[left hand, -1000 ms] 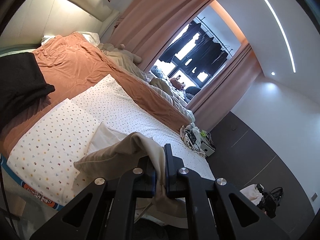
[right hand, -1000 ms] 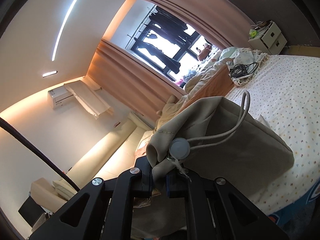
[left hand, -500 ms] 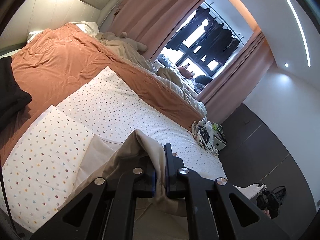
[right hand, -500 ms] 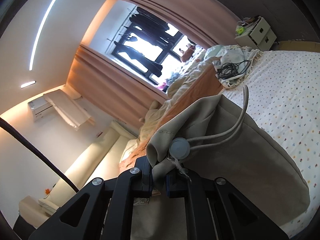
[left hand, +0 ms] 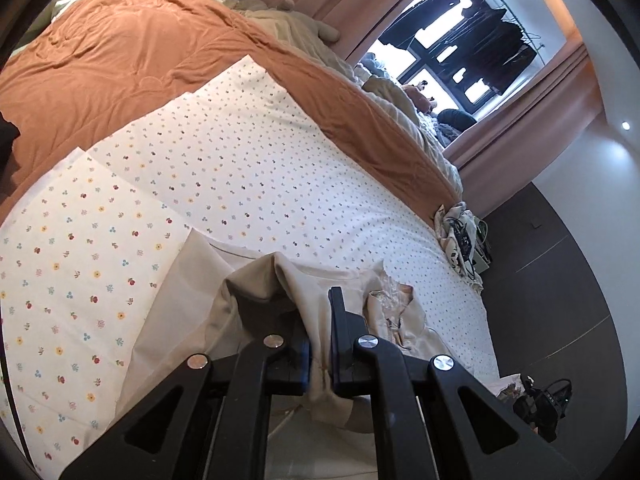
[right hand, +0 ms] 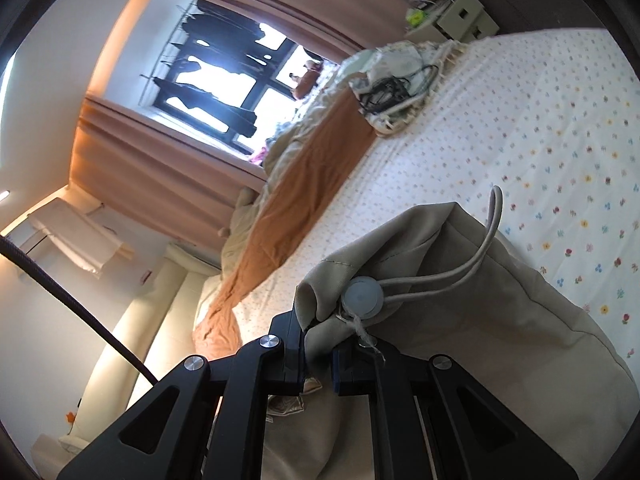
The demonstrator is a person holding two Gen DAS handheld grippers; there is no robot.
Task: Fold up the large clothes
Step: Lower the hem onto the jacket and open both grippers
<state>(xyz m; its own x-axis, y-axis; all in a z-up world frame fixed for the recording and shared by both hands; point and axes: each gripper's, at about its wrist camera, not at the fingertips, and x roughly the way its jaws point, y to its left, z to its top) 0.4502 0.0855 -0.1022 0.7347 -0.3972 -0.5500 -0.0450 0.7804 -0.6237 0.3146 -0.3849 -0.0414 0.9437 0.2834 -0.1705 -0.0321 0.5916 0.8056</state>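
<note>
A beige garment (left hand: pixel 312 312) with a drawstring and a round cord stopper (right hand: pixel 362 298) is held over the flower-print bed sheet (left hand: pixel 224 168). My left gripper (left hand: pixel 319 360) is shut on a fold of it, and its pale lining lies spread on the sheet below. My right gripper (right hand: pixel 318 364) is shut on the garment's hem (right hand: pixel 460 300) right beside the stopper, with the cloth bunched and hanging to the right over the sheet (right hand: pixel 540 128).
An orange blanket (left hand: pixel 132 48) covers the far side of the bed. A bundle of cloth with black cables (right hand: pixel 394 88) lies at the bed's far corner by a white bedside unit (right hand: pixel 460 12). A dark bag (left hand: pixel 540 404) sits on the floor.
Both grippers have come down and tilted toward the bed, still holding the garment. Its lower part has settled and spread on the sheet.
</note>
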